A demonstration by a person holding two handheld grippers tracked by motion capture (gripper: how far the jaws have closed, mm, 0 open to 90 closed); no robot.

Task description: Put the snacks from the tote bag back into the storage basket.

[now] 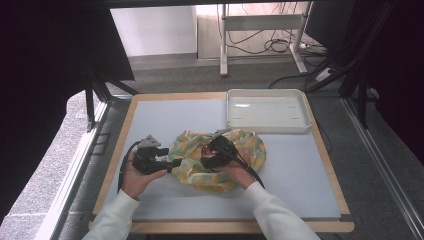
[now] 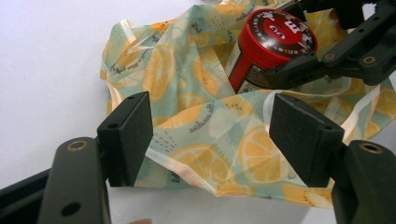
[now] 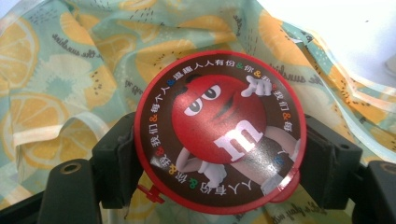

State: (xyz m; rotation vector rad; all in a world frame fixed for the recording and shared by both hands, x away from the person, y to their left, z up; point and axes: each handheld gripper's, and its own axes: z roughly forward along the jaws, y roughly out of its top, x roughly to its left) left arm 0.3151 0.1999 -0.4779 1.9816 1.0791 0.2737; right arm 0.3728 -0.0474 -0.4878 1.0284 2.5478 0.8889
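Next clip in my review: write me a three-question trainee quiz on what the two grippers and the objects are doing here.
1. True or false: the right gripper is clamped on the red candy tub.
2. What lies between the left gripper's jaws: A) the white tray, B) the lemon-print bag, C) a cable?
3. Fill in: the white tray sits at the table's far ____ corner in the high view.

Key
1. True; its pads press the tub's sides.
2. B; the lemon-print bag lies between the open jaws, ungripped.
3. Right.
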